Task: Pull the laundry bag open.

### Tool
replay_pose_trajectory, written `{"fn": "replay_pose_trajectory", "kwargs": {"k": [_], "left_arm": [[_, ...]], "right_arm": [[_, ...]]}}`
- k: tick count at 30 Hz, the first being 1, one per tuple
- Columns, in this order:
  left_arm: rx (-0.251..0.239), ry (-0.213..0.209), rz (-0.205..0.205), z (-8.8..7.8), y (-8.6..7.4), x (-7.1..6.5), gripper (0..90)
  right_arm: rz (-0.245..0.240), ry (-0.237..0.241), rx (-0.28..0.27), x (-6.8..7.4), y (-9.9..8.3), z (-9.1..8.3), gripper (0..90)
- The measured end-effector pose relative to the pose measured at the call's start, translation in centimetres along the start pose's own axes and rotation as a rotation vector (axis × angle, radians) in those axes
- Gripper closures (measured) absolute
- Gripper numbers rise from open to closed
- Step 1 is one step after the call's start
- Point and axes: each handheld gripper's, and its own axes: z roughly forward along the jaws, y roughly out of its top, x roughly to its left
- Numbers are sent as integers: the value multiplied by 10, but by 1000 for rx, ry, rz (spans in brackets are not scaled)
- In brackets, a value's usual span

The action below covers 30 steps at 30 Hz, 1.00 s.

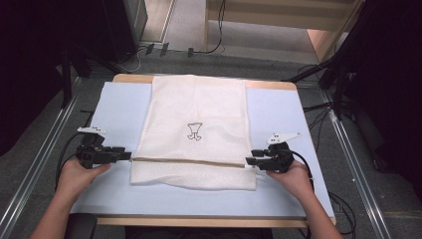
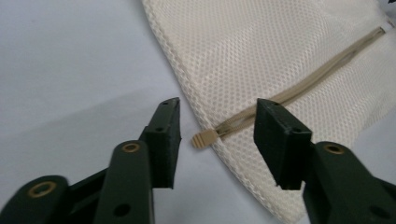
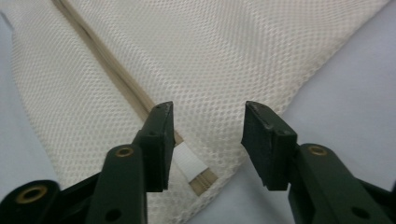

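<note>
At the near edge of the pale blue table cover, the left gripper and right gripper flank the cream mesh zip-up laundry bag, jaws wide apart and holding nothing, likely positioned to handle its beige zipper corners; farther off, the bag lies flat

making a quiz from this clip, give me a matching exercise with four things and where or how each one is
Things:
1. mesh laundry bag
2. left gripper
3. right gripper
4. small black print

States or places:
A. open, at the bag's white zipper end tab
B. lies flat on the pale blue table cover
C. open, at the beige zipper end stop
D. in the middle of the bag

Pairs: 1-B, 2-C, 3-A, 4-D
</note>
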Motion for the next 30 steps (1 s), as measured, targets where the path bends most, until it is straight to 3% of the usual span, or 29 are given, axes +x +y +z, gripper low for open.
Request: {"fn": "replay_pose_trajectory", "kwargs": {"k": [5, 6, 14, 22, 30], "left_arm": [[-35, 41, 4, -3, 0, 4, 429], [-43, 51, 7, -3, -1, 5, 415], [-81, 139, 26, -4, -2, 16, 369], [-65, 165, 19, -1, -1, 21, 349], [-58, 174, 12, 2, 1, 24, 313]], "right_arm": [[17, -57, -45, -6, -2, -5, 449], [32, -87, -56, -9, -3, -7, 422], [72, -163, -70, -23, -9, -12, 386], [103, -217, -59, -33, -16, -14, 364], [103, -233, -46, -34, -19, -14, 351]]}}
